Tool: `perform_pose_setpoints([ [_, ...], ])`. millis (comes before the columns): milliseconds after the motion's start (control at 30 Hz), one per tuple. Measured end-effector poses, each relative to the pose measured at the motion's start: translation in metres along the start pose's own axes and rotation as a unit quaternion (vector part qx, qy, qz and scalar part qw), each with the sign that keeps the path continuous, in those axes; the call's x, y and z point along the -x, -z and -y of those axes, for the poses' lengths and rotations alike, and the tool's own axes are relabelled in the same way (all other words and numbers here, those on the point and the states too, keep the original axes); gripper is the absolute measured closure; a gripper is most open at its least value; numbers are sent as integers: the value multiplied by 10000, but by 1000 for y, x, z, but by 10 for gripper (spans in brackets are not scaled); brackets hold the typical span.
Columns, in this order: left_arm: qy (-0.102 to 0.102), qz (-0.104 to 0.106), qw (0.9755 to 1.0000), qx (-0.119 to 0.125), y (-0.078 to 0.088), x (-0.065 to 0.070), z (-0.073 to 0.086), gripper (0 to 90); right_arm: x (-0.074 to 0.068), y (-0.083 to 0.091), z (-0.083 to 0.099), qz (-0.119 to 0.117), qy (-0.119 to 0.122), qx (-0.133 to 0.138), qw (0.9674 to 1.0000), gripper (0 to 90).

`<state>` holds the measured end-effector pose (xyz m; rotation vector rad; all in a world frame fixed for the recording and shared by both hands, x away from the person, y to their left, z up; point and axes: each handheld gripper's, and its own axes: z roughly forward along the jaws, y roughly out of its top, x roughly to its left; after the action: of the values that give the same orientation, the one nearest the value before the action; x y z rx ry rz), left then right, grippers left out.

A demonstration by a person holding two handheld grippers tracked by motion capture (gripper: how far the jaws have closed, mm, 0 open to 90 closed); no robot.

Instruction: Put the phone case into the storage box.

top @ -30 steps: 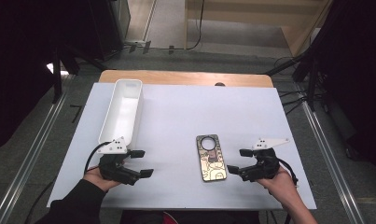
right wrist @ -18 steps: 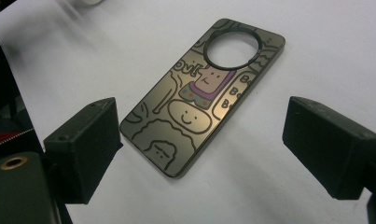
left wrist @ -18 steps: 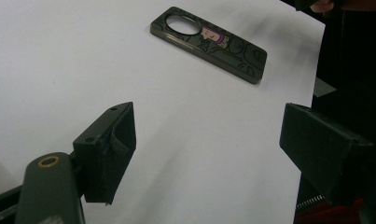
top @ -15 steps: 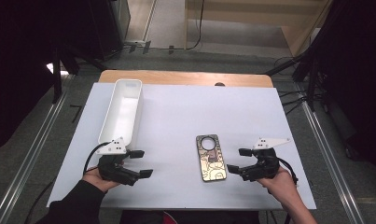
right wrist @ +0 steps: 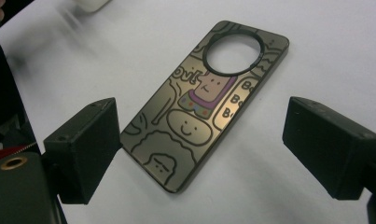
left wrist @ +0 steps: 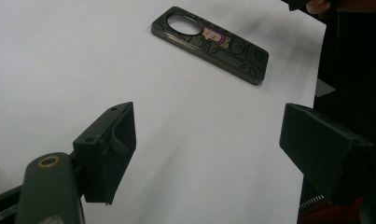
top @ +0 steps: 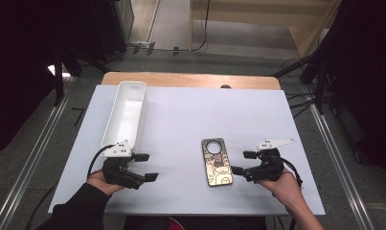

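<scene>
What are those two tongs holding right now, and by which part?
Nothing. Both the left tongs and the right tongs are open, and the phone case lies untouched on the table between them.

The phone case point(right wrist: 202, 105) looked glossy, smooth plastic; the white bench point(top: 181, 120) was matt; the bin point(top: 126, 115) looked like smooth white plastic.

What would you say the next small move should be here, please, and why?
Probably ease the right gripper forward until its open jaws straddle the phone case, then close. The case lies flat on the white table, just ahead of those jaws and untouched, while the left gripper sits farther off near the white bin.
</scene>
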<state>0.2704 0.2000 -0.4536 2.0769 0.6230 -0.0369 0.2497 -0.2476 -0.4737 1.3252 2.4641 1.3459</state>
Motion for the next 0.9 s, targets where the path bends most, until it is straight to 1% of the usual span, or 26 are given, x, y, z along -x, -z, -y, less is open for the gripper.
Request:
perform_pose_setpoints([
  [33,5,5,10000,14,0,0,0,183,-1,0,-1,48,-46,2,10000,106],
  [133,15,8,10000,7,0,-1,-1,183,-5,-1,-3,161,-30,4,9999,106],
  [300,-1,21,10000,2,1,0,0,183,-9,-4,-8,348,-106,-12,9993,105],
  [367,-4,33,10000,4,1,1,0,183,-11,-5,-10,479,-102,-11,9988,106],
  [467,-39,28,10000,-16,1,2,1,183,-14,-8,-14,700,-197,-34,9974,105],
  [500,-30,31,10000,3,1,3,1,183,-15,-10,-15,737,-205,-13,9971,105],
  [600,-35,29,10000,15,2,4,1,183,-19,-14,-18,793,-238,-18,9966,105],
  [667,-41,22,10000,21,2,4,1,183,-22,-17,-20,773,-279,-36,9966,105],
  [700,-42,12,10000,15,3,4,1,183,-23,-18,-21,726,-300,-41,9969,105],
  [800,-33,9,10000,8,3,4,1,183,-24,-22,-24,680,-364,48,9970,104],
  [833,-28,13,10000,9,3,5,1,183,-25,-24,-25,699,-368,72,9968,95],
  [867,-32,13,10000,10,4,5,2,183,-25,-25,-25,709,-375,79,9967,67],
  [900,-30,15,10000,10,4,5,2,183,-26,-27,-25,697,-356,81,9969,0],
])
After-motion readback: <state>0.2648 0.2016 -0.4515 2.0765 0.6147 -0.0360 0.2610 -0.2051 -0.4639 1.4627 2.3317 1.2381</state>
